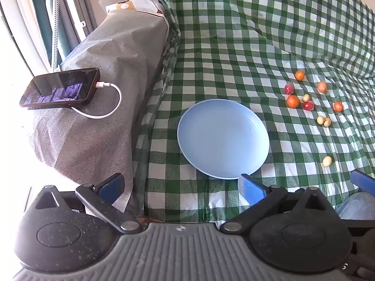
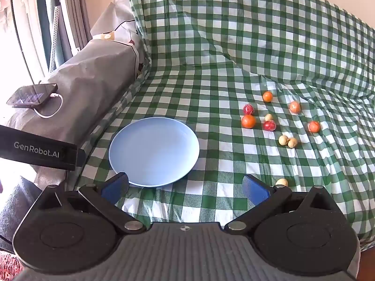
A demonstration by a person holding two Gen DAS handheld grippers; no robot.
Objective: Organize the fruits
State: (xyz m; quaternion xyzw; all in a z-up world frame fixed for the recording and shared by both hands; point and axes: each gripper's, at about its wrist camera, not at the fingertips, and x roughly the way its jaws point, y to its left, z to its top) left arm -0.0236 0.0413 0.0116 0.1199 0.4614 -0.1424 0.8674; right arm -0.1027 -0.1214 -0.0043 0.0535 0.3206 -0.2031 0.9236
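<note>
A light blue plate point(image 1: 222, 138) point(image 2: 153, 151) lies bare on the green checked cloth. To its right several small fruits are scattered: orange ones point(image 1: 293, 101) point(image 2: 248, 121), red ones point(image 1: 308, 105) point(image 2: 269, 125) and pale yellow ones point(image 1: 324, 120) point(image 2: 287, 141). One pale fruit point(image 1: 327, 161) point(image 2: 282, 182) lies apart, nearer me. My left gripper point(image 1: 180, 186) hovers open at the plate's near edge, nothing between its blue pads. My right gripper point(image 2: 185, 187) is open too, over the cloth in front of the plate; the lone pale fruit sits just beyond its right finger.
A grey covered armrest point(image 1: 98, 93) point(image 2: 89, 77) rises left of the cloth, with a phone point(image 1: 59, 87) point(image 2: 31, 94) on a white charging cable on top. The cloth climbs up a backrest point(image 1: 269, 11) behind the fruits. The left gripper's body point(image 2: 39, 151) shows at the right wrist view's left edge.
</note>
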